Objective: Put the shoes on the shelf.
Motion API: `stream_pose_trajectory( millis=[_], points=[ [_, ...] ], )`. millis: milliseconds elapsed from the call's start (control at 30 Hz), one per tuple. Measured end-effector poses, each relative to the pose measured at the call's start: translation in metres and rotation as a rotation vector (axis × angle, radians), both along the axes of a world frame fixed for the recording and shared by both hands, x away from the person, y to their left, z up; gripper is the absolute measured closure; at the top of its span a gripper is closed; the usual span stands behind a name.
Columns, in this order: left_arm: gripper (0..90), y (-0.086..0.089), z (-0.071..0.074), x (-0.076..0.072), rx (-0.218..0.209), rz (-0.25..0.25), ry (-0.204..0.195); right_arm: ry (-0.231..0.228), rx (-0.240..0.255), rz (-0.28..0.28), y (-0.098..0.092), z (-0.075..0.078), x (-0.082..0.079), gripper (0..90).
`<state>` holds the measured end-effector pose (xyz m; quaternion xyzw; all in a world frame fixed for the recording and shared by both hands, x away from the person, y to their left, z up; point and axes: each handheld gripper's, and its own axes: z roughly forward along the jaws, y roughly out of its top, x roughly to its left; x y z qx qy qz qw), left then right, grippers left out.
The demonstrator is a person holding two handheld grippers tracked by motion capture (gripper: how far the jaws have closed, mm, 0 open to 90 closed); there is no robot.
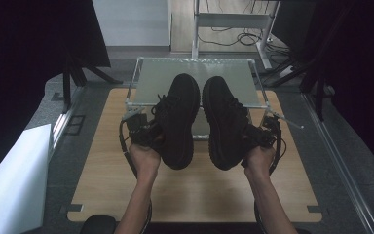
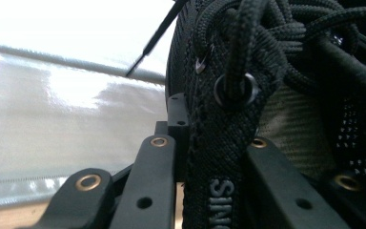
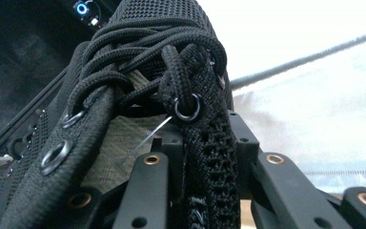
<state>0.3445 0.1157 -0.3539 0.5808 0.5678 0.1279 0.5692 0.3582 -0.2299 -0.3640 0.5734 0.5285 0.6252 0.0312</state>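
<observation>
Two black knit sneakers hang side by side above the wooden table (image 1: pixel 102 190), toes pointing away from me. My left gripper (image 1: pixel 148 130) is shut on the collar of the left sneaker (image 1: pixel 179 117). In the left gripper view its jaws pinch the laced upper edge of that sneaker (image 2: pixel 219 157) beside a metal eyelet. My right gripper (image 1: pixel 255 134) is shut on the collar of the right sneaker (image 1: pixel 223 119). The right gripper view has the mesh edge of that sneaker (image 3: pixel 209 152) clamped between the jaws, laces bunched above.
A metal-framed rack with a glossy shelf (image 1: pixel 151 73) stands at the table's far side, under the shoes' toes. A white board (image 1: pixel 12 180) leans at the left. Dark stands and cables sit beyond the table on both sides.
</observation>
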Motion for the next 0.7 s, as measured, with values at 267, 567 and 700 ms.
stream_pose_trajectory(
  millis=[267, 567, 700],
  points=[
    [80.9, 0.001, 0.014, 0.023, 0.018, 0.039, 0.018, -0.005, -0.022, -0.036, 0.005, 0.018, 0.022, 74.7],
    [80.6, -0.011, 0.031, 0.053, 0.054, 0.074, 0.043, 0.016, -0.080, -0.086, 0.013, 0.033, 0.049, 74.8],
    [80.1, -0.018, 0.038, 0.069, 0.104, 0.112, 0.072, 0.012, -0.149, -0.120, 0.019, 0.043, 0.062, 74.7]
  ],
)
